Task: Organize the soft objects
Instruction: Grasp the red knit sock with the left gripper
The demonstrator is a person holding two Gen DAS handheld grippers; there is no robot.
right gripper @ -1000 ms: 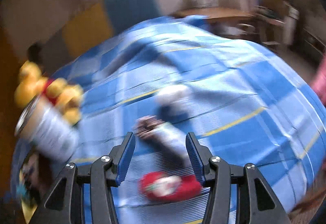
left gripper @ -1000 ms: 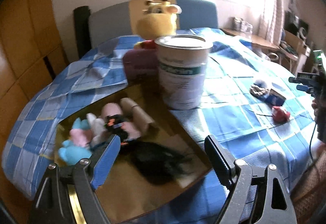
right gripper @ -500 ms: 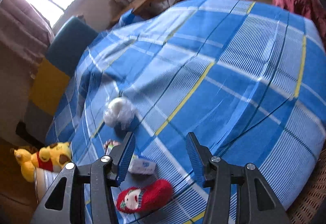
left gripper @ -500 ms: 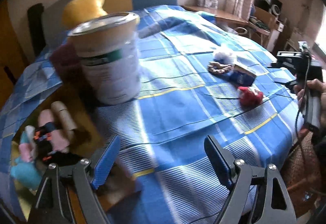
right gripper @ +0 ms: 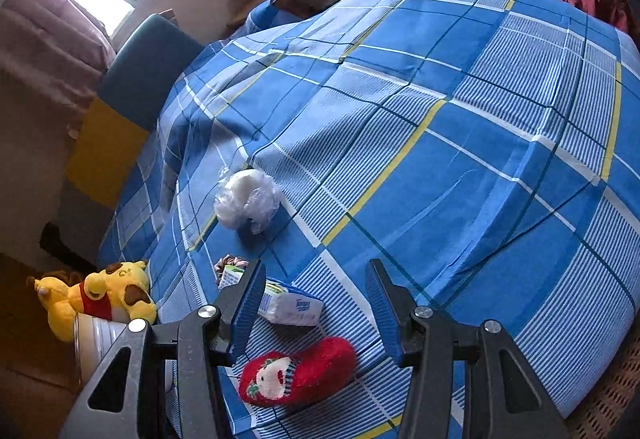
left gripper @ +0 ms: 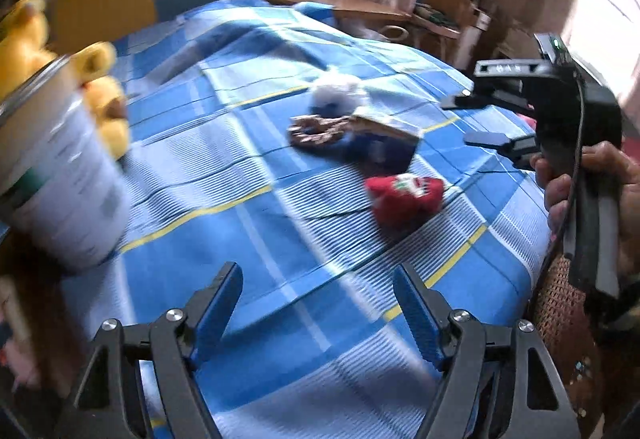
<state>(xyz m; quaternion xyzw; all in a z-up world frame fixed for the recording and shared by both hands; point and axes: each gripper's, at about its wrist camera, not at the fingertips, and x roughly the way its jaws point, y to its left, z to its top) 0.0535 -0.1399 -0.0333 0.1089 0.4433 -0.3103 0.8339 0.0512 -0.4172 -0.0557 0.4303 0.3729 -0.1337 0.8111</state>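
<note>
Now the left gripper (left gripper: 318,303), jaws just narrowing but empty, should come low over the red sock (left gripper: 406,195) at frame centre, while the right gripper (right gripper: 316,303) waits open.

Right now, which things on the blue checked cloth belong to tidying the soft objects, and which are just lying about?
Belongs to the job:
red knitted sock
brown scrunchie
white bagged bundle
yellow plush bear

Just lying about:
tissue packet
large tin
blue chair
</note>
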